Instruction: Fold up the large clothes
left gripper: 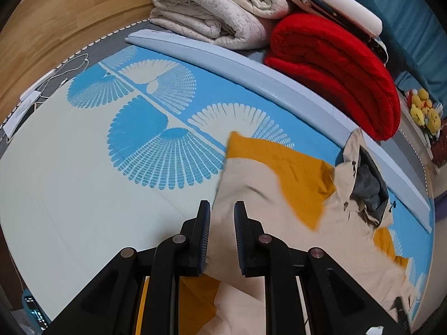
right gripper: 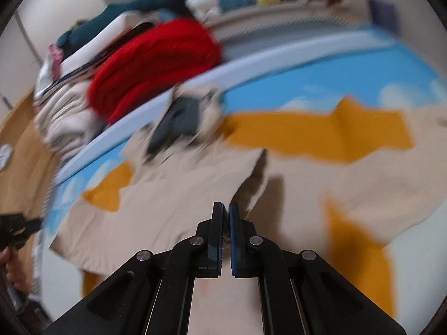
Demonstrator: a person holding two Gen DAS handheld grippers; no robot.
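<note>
— While the beige-and-mustard hooded jacket point(left gripper: 279, 195) lies spread across the blue-and-white fan-patterned mat point(left gripper: 83, 181), why does the left gripper point(left gripper: 222, 209) hang over its left edge with the jaws apart?

— It holds nothing; the fabric only passes beneath the gap. It looks placed to take that edge for a fold, though that is a judgement.

— And the right gripper point(right gripper: 226, 209)?

— Its jaws stand nearly together. A raised ridge of beige cloth runs up to the tips, so it is probably pinching a fold of the jacket to lift it, but the right wrist view is blurred and I cannot tell for certain whether cloth sits between the pads.

— Where does the garment sit in the scene?

— Toward the right and near side of the mat, its grey-lined hood point(left gripper: 366, 184) at the far end, just beside the pale blue raised border strip point(left gripper: 251, 67).

— And beyond that border?

— A folded red quilted blanket point(left gripper: 335, 67) and a stack of cream blankets point(left gripper: 212, 8), well apart from the work, likely kept there to leave the mat free for folding.
</note>
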